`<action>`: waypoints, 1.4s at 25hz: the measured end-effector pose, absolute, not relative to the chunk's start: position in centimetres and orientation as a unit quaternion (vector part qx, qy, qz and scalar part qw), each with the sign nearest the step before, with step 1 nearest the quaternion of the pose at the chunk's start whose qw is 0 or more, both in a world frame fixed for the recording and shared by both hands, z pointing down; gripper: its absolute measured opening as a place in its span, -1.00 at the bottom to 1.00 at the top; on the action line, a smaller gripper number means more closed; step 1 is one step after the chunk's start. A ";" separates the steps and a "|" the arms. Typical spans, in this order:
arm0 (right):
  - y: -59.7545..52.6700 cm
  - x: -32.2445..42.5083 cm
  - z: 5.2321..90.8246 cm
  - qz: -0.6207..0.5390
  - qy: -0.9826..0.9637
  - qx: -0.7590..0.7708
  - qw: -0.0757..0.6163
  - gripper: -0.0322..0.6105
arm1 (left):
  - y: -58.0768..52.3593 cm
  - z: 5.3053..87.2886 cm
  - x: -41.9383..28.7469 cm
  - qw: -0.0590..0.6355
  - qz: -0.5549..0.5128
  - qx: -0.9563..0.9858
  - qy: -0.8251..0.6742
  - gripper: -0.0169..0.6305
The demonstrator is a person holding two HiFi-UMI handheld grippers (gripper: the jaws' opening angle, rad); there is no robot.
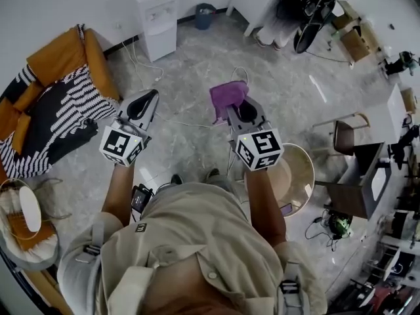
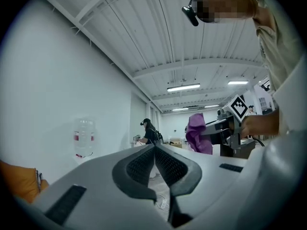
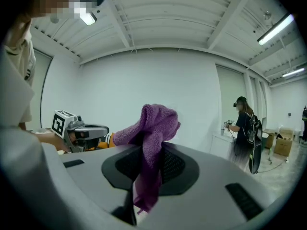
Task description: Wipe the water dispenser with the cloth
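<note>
**A:** Your right tool (image 3: 148, 164) is clamped on the purple cloth (image 3: 156, 123). The fabric bunches up above the jaws and a tail hangs below them, so the grip looks secure.

**B:** Your left tool (image 2: 154, 152) has its jaws pressed together with nothing between them. It has no part in the job for now.

**A:** The water dispenser (image 1: 159, 18) stands against the wall, well apart from both tools. It is ahead of you and off to your left, with a small dark bin (image 1: 205, 15) just beside it.

**B:** Seen from the dispenser, your left tool is the nearer one and the cloth sits on the far side. You'll probably have to walk up and turn left so the right tool faces the dispenser squarely.

**A:** The left gripper view shows the dispenser's bottle faintly against the wall, left of those jaws. The right gripper view doesn't show the dispenser at all, so the cloth isn't aimed at it yet.

**B:** The dispenser's long axis is upright. I'd judge strokes down its front and sides will suit it best. With the cloth this far from the dispenser, no wiping is under way.
</note>
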State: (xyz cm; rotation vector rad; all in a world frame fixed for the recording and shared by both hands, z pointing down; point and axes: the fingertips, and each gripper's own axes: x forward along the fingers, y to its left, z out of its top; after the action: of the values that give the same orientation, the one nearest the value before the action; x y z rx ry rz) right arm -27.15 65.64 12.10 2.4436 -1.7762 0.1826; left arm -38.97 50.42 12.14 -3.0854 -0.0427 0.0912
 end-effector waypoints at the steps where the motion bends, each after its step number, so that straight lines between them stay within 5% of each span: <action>1: 65.5 -26.7 12.0 0.061 -0.587 0.805 0.057 -0.64 | 50.3 12.3 -38.6 0.024 0.028 -0.999 -0.013 -0.88; 21: 54.0 -3.1 17.2 0.122 -0.681 0.722 0.029 -0.64 | 44.3 13.7 -20.6 0.024 -0.033 -0.992 0.118 -0.88; 35: 49.5 5.9 18.9 0.146 -0.702 0.697 0.014 -0.64 | 41.7 13.7 -12.2 0.030 -0.062 -0.988 0.141 -0.88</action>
State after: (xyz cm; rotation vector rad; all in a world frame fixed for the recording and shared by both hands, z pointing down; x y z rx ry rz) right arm 5.89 49.47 18.92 2.1703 -2.1852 0.4562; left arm -12.18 41.72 13.72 -3.0438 0.4351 -0.1924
